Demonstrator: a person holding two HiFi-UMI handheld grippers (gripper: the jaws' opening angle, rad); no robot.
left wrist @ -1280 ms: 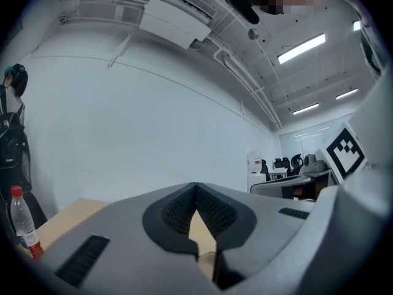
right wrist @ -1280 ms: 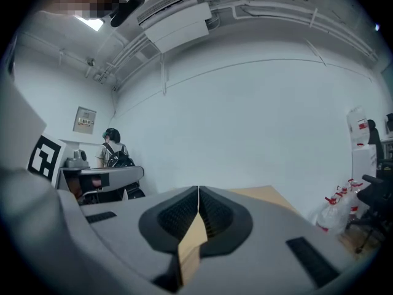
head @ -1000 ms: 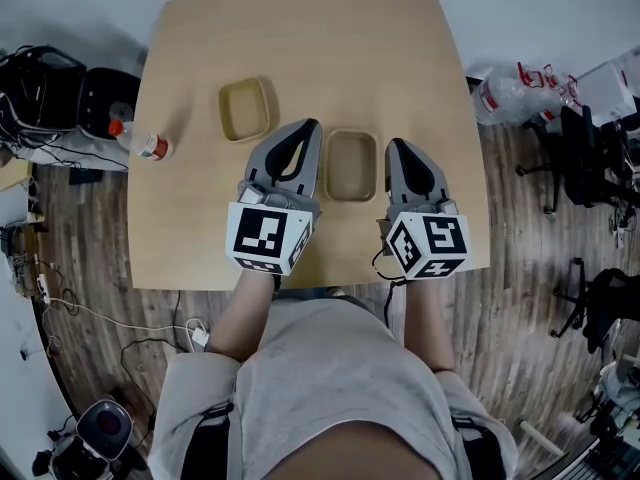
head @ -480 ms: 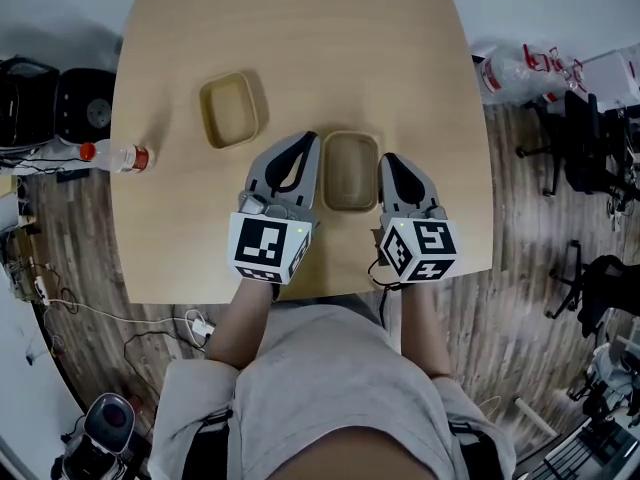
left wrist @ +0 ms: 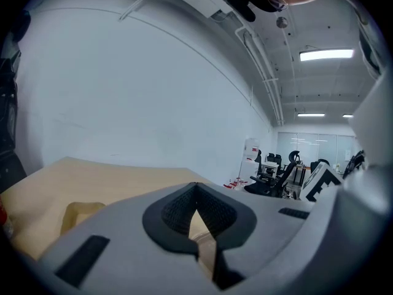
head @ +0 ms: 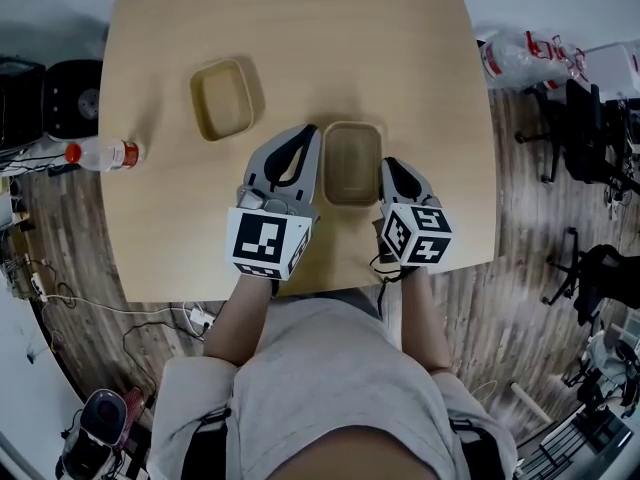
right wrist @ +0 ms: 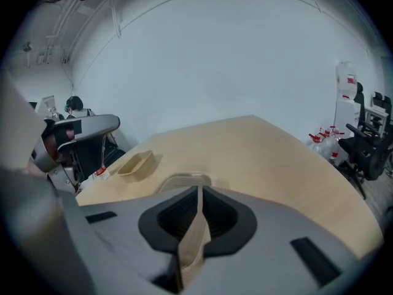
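Lying on the desk (head: pixel 300 28) near its front edge, the tan tray (head: pixel 352 163) sits between the left gripper (head: pixel 306 136) and right gripper (head: pixel 390 168), both just beside it with jaws pressed together on nothing. A second tray (head: pixel 222 100) and a bottle (head: pixel 100 154) lie farther left.

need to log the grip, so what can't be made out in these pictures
Near tray: resting on the table or lifted cannot be told; head view looks down from above, gripper bodies block both gripper views.
Its side rims: head view, covered by the left gripper and right gripper.
Bottle label: head view, too small to read.
Far tray: left gripper view, lower part behind the gripper body.
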